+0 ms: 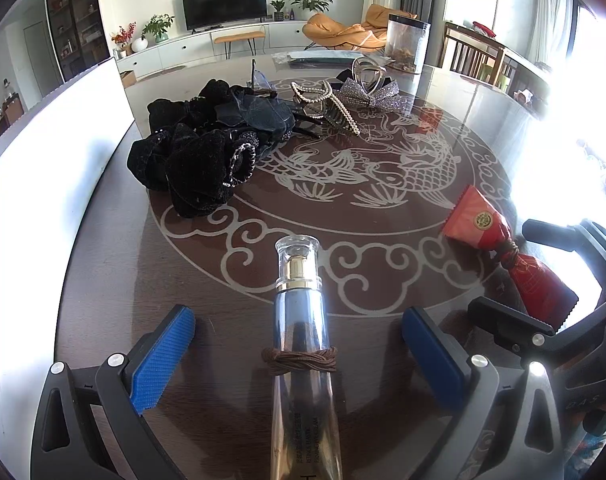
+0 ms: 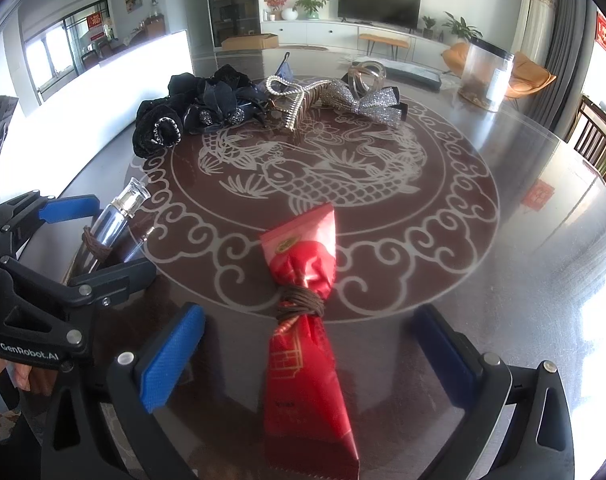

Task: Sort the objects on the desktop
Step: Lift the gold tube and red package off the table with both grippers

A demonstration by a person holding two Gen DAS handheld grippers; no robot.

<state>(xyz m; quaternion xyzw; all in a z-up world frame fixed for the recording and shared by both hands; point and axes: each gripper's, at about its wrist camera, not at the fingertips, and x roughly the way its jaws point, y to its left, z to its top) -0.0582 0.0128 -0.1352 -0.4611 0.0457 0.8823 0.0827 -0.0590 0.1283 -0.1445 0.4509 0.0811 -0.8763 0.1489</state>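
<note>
Desk (image 1: 383, 280) with its carp medallion (image 2: 315, 184) serves as landmark; all places below are given from that medallion.

Heap of black hair accessories (image 1: 191, 160) lies on the medallion's far-left rim, well apart from both tools.

Red tube (image 2: 307, 340), bound at its waist by a brown hair tie (image 2: 301, 302), lies flat across the medallion's near rim. Its long axis runs straight ahead of my right gripper (image 2: 307, 360), crimped flat end toward the carp. My right jaws stand wide apart on either side of it, touching nothing.

Clear bottle (image 1: 299, 320), ringed by a second brown hair tie (image 1: 299, 360), lies on the medallion's near-left edge. Its long axis runs along my left gripper (image 1: 299, 356), cap pointing to the carp. My left jaws likewise stand apart, clear of the glass.

Step in hand, as I judge it: closing on each item. To do it well I would close across the short axis, pads square to the sides and near the tie. The glass looks likely to roll; the tube, to dent.
</note>
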